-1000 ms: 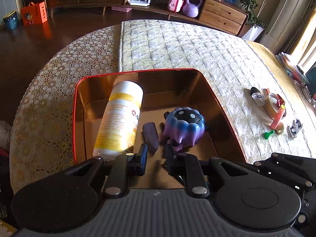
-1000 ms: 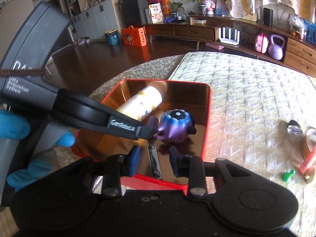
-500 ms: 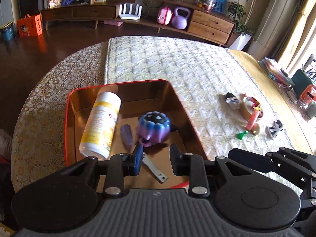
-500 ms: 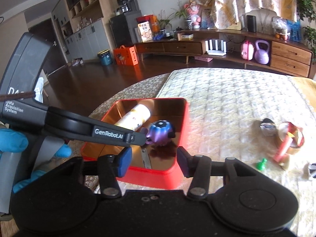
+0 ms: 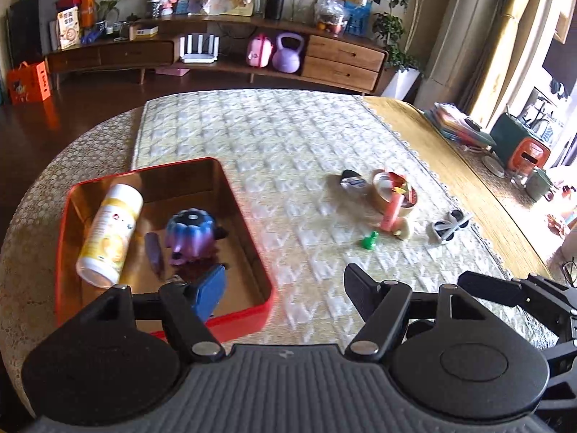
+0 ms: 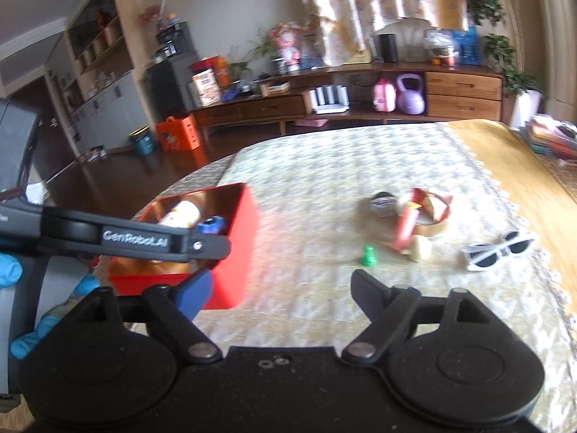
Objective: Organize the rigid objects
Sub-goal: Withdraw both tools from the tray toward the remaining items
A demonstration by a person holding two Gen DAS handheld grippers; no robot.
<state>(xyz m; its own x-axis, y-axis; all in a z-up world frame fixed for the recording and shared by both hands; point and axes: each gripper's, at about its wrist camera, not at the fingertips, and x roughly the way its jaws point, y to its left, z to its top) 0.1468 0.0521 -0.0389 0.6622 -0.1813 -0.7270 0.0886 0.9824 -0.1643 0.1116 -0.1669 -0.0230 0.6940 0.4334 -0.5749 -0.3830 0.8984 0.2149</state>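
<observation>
A red tin [image 5: 252, 252] with a gold inside holds a white and yellow bottle [image 5: 110, 234], a purple-blue pumpkin-shaped toy [image 5: 191, 232] and a small dark purple piece [image 5: 154, 252]. My left gripper [image 5: 283, 292] hangs over the tin's near right corner, its jaws opening with nothing between them. My right gripper [image 6: 281, 288] is right of the tin [image 6: 238, 252] over the cloth, its jaws also opening and empty. Ahead of it lie a tape roll [image 6: 429, 213], a pink tube [image 6: 405, 227], a green pin [image 6: 368, 255] and white sunglasses [image 6: 497, 250].
The quilted cloth [image 5: 288, 144] covers a round table whose edge curves close at the left. A small black and white thing [image 5: 351, 179] lies beside the tape roll [image 5: 395, 195]. A hand in a blue glove [image 6: 10, 270] holds the left gripper. A low sideboard stands far behind.
Both grippers have drawn back and up from the tin and swung right towards the loose things. Both pairs of jaws have gone from nearly shut to wide.
</observation>
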